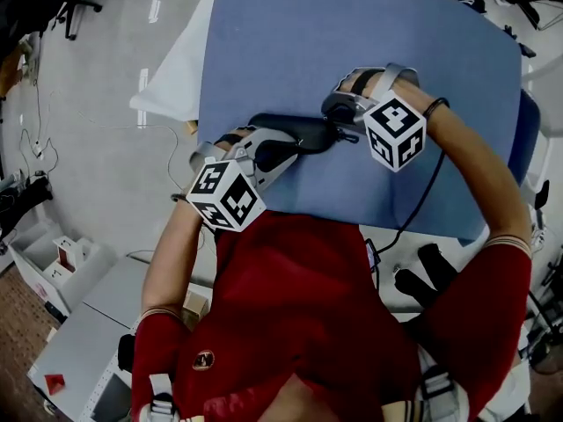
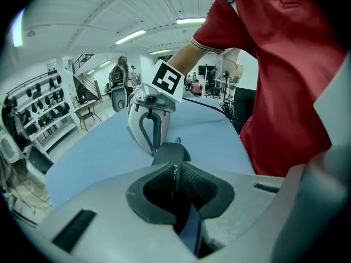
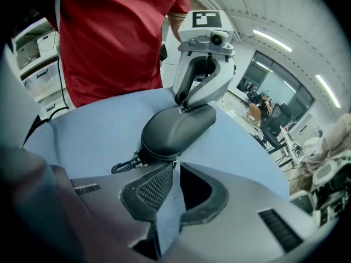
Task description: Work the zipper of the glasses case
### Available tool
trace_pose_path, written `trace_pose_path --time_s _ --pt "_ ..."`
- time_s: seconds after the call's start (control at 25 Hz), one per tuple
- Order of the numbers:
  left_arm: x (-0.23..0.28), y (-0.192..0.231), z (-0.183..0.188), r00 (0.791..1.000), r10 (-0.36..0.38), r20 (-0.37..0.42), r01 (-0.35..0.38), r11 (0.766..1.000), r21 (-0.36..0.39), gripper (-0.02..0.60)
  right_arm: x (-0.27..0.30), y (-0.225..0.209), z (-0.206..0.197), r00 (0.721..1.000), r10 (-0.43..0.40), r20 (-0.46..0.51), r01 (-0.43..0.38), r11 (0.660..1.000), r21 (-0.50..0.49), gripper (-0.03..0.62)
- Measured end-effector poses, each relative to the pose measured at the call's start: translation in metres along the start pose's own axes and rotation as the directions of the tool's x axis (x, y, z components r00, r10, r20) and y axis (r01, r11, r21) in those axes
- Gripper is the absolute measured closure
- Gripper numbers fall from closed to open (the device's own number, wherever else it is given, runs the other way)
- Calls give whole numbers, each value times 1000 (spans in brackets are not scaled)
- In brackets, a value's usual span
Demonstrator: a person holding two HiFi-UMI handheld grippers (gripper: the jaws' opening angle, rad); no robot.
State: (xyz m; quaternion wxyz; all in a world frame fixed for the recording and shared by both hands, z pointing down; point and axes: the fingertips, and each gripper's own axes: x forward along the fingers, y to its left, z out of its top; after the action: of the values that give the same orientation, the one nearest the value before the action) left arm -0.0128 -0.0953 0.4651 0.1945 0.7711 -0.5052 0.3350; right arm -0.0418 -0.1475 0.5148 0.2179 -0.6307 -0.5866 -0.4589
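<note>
Your left gripper (image 2: 176, 169) clamps the 8 o'clock end of the glasses case (image 1: 295, 134), mid-table (image 1: 352, 42). Your right gripper (image 3: 176, 171) has its jaws released, just at the zipper pull (image 3: 174, 160) at 3 o'clock. Close off-centre and you may miss it.

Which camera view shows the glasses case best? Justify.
The right gripper view: nearly the whole glasses case lies in sight, with clip and zipper seam. In the head view the left hand-held gripper and right hand-held gripper cover its ends; the left gripper view shows one end at its jaws.
</note>
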Motion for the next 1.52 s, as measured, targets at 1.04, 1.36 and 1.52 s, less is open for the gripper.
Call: trace_pose_path --time_s 1.04,1.36,1.52 --pt "-6 0 -8 1000 -1 17 0 1000 12 540 -7 24 7 990 24 -142 -6 991 131 595" --pt "-9 -2 -7 999 -27 31 26 999 29 539 -8 38 19 979 5 -202 50 963 266 595" --pt "-11 -5 -8 999 -37 40 35 999 39 540 -5 45 30 975 -12 -221 91 931 353 594"
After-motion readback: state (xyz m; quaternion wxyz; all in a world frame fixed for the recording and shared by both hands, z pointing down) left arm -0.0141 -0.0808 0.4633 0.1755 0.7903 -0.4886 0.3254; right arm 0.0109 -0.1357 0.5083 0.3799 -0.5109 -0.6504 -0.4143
